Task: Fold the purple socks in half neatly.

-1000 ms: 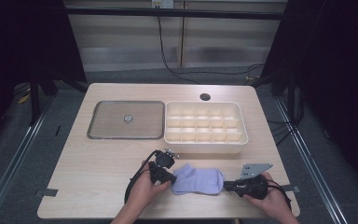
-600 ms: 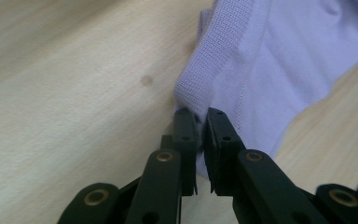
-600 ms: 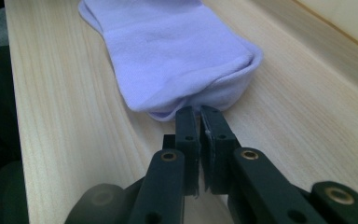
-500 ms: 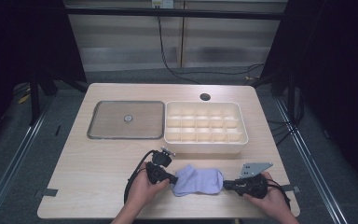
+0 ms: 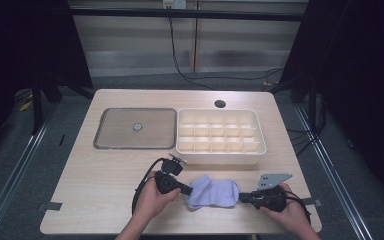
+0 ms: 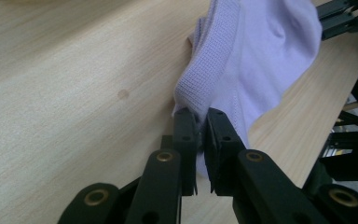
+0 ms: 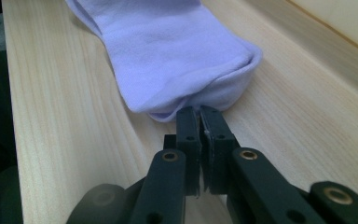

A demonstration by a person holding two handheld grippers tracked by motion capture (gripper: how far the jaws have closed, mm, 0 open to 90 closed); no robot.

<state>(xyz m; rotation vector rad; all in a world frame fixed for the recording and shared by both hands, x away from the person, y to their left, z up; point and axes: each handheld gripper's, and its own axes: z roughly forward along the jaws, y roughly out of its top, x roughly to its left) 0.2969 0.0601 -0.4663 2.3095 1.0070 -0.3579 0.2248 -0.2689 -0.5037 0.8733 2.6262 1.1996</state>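
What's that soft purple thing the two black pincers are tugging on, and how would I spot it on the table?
Start at the white divided tray on the wooden table, then look toward the near edge. There lies a pale lilac sock, pinched at one end by the left gripper and at the other by the right gripper. It is the one soft, coloured item among hard trays.
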